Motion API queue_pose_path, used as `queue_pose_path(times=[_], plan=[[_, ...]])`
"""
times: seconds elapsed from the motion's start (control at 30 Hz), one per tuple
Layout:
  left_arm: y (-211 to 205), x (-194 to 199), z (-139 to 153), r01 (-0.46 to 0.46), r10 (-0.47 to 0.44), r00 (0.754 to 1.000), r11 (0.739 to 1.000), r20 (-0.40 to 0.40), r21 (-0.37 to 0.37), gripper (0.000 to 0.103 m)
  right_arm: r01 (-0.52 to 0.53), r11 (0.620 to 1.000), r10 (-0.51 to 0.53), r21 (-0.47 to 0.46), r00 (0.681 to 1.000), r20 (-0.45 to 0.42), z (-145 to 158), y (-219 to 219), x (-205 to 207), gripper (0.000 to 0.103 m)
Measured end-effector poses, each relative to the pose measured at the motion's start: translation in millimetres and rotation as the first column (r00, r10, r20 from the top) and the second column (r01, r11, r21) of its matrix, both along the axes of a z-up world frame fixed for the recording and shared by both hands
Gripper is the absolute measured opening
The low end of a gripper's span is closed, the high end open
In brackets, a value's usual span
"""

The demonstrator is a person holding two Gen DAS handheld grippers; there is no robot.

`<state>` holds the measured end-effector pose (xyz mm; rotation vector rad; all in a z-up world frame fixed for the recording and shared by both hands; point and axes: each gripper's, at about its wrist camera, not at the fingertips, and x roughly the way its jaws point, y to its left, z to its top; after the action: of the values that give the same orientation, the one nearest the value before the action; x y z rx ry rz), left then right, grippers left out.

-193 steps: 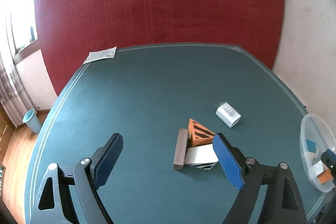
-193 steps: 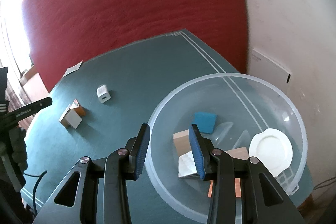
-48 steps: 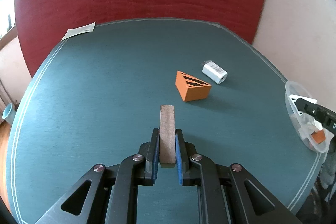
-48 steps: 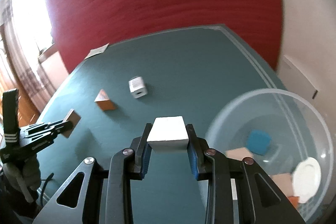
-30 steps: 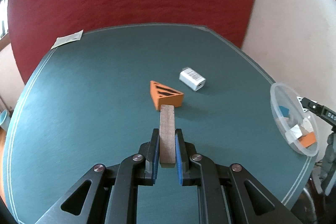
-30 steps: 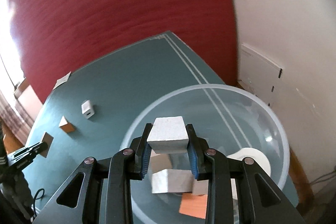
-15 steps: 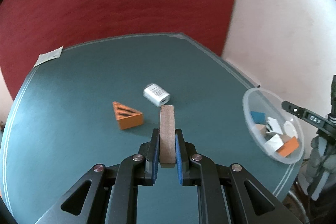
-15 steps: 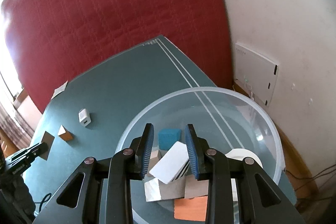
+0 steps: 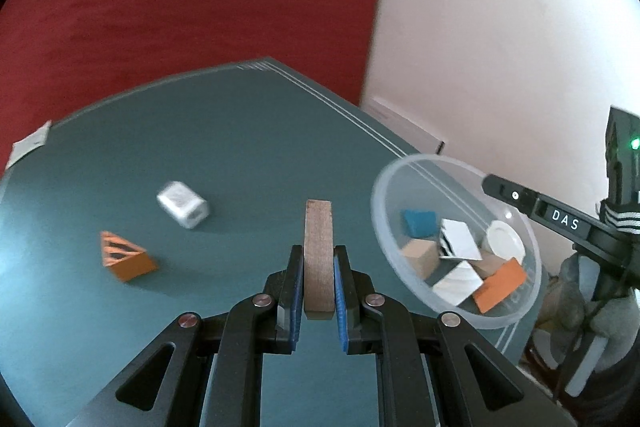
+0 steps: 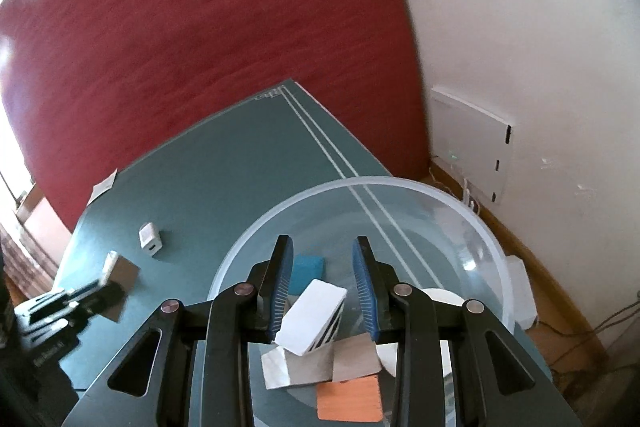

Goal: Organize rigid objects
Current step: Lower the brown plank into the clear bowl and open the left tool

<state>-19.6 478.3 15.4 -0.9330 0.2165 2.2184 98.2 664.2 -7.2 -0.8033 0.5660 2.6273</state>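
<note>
- Gripping the flat brown wooden slab (image 9: 318,259) edge-on, the left gripper (image 9: 318,297) is clamped on its two broad faces, with most of the slab's length sticking out past the pads, above the green bench (image 9: 248,147).
- The slab looks stiff, light and matt, so it should not slip or bend; taken near one end as it is, it could pivot if it knocks the bowl's rim.
- The clear plastic bowl (image 9: 384,187) sits at the right edge of the bench, already holding a blue block, plain wooden blocks, an orange block and a white disc.
- The right gripper (image 10: 323,283) hangs over the bowl with its jaws slightly apart and nothing between the pads; the white block with black stripes (image 10: 312,319) lies loose below it, tilted on the pile.
- Left on the bench to the left of the held slab: a white charger cube (image 9: 183,206), smooth and hard, best taken across its flat sides, and nearer, an orange striped wooden wedge (image 9: 125,257).
- The wedge's sloped faces would likely squirt out of the pads; its two flat triangular sides look the safer hold.
</note>
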Motion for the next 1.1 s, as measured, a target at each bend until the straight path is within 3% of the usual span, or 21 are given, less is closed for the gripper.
queue_pose_path(times=[0.47, 0.7, 0.87, 1.1], plan=[[52.7, 3.9, -10.4, 0.114, -0.115, 0.993, 0.992, -0.015, -0.053, 0.014, 0.02, 1.0, -0.02, 0.005, 1.0, -0.022, 5.7, 6.2, 2.5, 0.032], [65.6, -2.9, -9.8, 0.149, -0.15, 0.989, 0.988, -0.013, -0.034, 0.014, 0.022, 1.0, -0.022, 0.005, 0.999, -0.03, 5.6, 8.5, 0.9, 0.033], [60.9, -9.7, -11.1, 0.137, -0.137, 0.991, 0.991, 0.014, -0.012, 0.027, 0.021, 1.0, -0.021, 0.005, 0.999, -0.029, 5.2, 8.4, 1.5, 0.033], [49.2, -15.4, -16.5, 0.069, -0.069, 0.998, 0.997, 0.008, -0.027, 0.028, 0.015, 1.0, -0.015, 0.007, 1.0, -0.024, 3.9, 5.0, 2.8, 0.032]])
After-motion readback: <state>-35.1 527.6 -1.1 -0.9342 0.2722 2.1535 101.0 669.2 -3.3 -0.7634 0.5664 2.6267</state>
